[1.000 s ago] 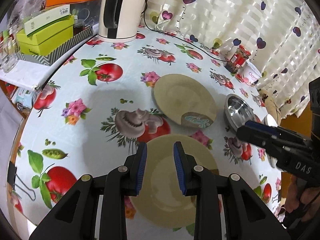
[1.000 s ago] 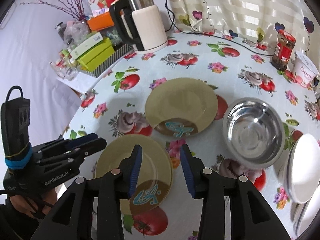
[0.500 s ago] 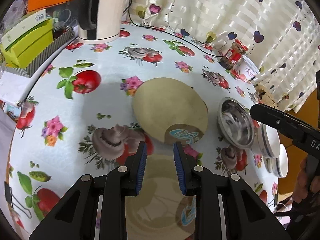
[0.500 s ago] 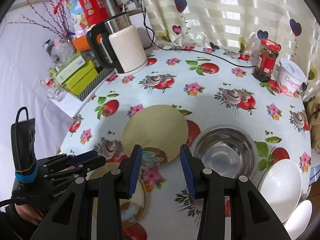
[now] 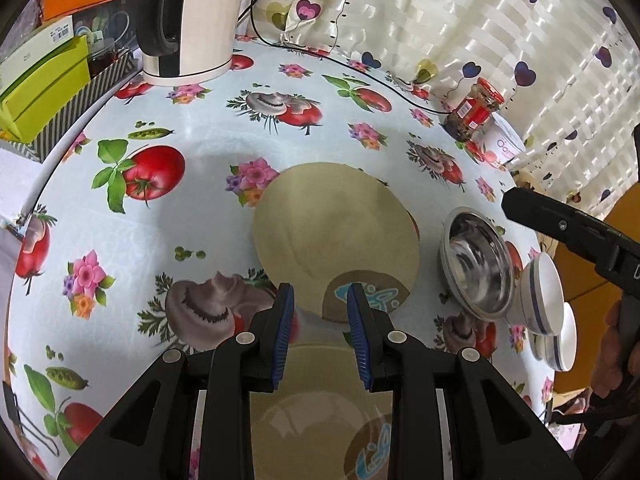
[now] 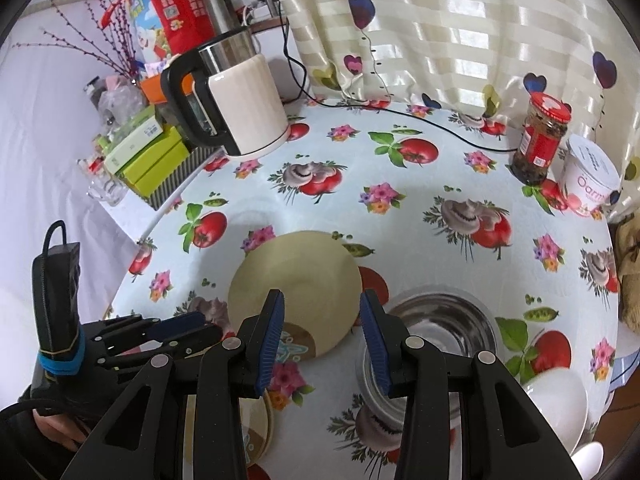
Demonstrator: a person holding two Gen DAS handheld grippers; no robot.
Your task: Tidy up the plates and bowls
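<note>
Sorting looks barely begun, judging by how the crockery lies: two beige plates sit apart on the flowered surface (image 5: pixel 200 184), not stacked. Taking the steel bowl (image 6: pixel 440 320) as landmark, the far plate (image 6: pixel 296 280) lies just beside it on the kettle side, and the near plate (image 5: pixel 320 412) sits further toward the camera, mostly hidden under the left gripper (image 5: pixel 320 332). On the bowl's other side, at the surface's edge, white bowls (image 5: pixel 544 300) stand close together (whether nested or only side by side I cannot tell). The steel bowl is empty, showing only reflections; both plates are bare, and the white bowls' insides are not visible enough to judge. Beyond the steel bowl, near the curtain, a red-lidded jar (image 6: pixel 540 144) holds something dark, and a white tub (image 6: pixel 592 180) stands beside it, closed. The left gripper's fingers stand apart with nothing between them, above the plates; the right gripper (image 6: pixel 322 344) likewise hangs with fingers apart and empty, between the far plate and the steel bowl. Stacking plates and gathering bowls appears still to be done.
</note>
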